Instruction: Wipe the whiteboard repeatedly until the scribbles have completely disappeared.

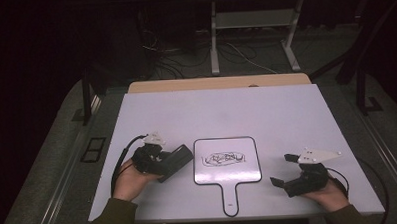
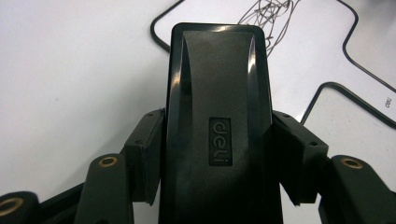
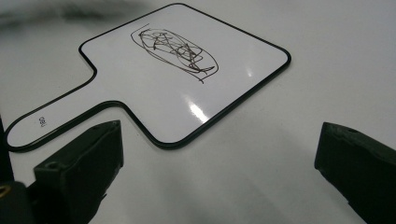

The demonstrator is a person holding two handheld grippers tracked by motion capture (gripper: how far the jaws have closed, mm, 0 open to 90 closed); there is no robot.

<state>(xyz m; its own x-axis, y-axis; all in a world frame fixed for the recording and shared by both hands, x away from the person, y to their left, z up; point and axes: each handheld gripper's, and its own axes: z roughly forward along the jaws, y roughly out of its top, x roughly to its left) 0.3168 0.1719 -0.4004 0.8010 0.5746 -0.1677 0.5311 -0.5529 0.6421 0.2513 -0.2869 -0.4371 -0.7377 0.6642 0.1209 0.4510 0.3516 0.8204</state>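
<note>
The left gripper is clenching a black plastic eraser block; the scribbled white paddle-shaped whiteboard just ahead looks unwiped. The right gripper is gaping empty.

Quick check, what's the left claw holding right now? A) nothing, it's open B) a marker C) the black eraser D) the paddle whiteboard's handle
C: in the left gripper view the jaws press both sides of the black eraser, and the high view shows the left claw carrying it beside the scribbled whiteboard, while the right claw sits open and empty.
</note>
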